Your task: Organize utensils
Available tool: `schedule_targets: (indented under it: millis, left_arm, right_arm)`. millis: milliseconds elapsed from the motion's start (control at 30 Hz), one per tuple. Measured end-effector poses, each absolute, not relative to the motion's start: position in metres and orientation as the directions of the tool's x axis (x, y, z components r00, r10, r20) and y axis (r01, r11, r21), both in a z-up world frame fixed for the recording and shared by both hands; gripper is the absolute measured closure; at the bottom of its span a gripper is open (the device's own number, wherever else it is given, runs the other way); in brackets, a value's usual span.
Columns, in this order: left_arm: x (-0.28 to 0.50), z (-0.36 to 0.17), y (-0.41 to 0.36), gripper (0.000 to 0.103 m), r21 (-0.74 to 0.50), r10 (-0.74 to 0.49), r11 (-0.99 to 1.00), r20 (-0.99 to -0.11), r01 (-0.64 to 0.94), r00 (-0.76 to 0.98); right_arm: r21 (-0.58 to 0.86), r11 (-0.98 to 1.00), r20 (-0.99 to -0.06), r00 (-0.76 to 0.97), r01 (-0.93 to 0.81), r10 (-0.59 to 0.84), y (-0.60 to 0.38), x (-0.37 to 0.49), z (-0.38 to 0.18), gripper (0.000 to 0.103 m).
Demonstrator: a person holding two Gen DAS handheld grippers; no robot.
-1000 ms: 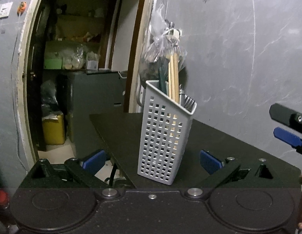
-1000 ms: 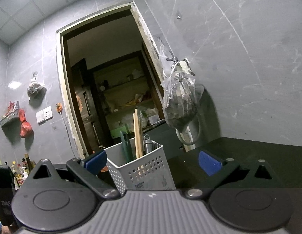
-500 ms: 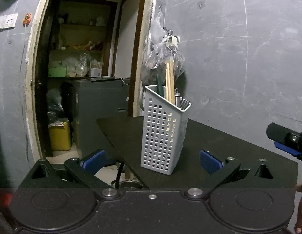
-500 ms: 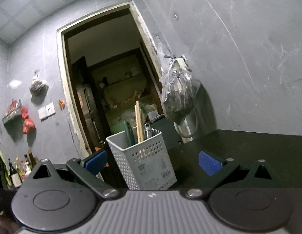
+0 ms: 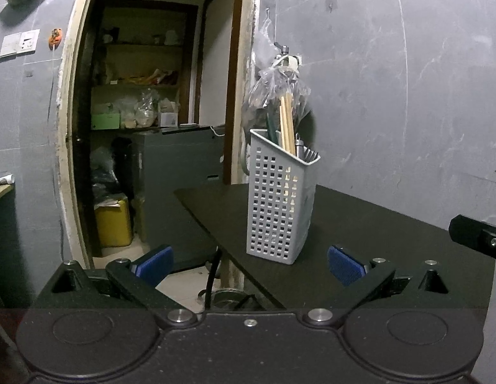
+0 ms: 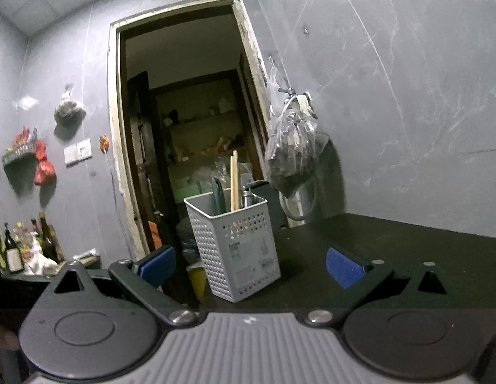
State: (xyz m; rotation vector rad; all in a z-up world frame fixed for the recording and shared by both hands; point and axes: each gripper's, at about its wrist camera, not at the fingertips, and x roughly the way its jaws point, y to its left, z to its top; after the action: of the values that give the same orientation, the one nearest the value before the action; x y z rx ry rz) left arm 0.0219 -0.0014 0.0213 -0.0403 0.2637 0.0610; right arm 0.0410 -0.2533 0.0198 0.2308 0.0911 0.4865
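Both grippers sit wide and empty: my left gripper (image 5: 249, 260) and right gripper (image 6: 249, 264) each frame the basket (image 5: 279, 203) from a distance. It stands upright on the black table (image 5: 375, 233) near its corner, holding chopsticks (image 5: 287, 128), a green handle and metal cutlery. I see a label (image 6: 251, 256) on its side, too blurred to read.

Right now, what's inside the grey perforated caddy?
In the caddy: wooden chopsticks, a dark green utensil, a metal handle, fork tines. Lower ends are hidden by its walls.
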Motion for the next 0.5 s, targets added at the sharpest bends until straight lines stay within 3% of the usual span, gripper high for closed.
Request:
schedule_targets:
  millis: [500]
  left_arm:
    - [0.021, 0.002, 0.008, 0.001, -0.039, 0.08, 0.995, -0.306, -0.097, 0.949]
  right_arm:
    - [0.214, 0.908, -0.141, 0.908, -0.36, 0.394, -0.246, 0.041, 0.005, 0.0]
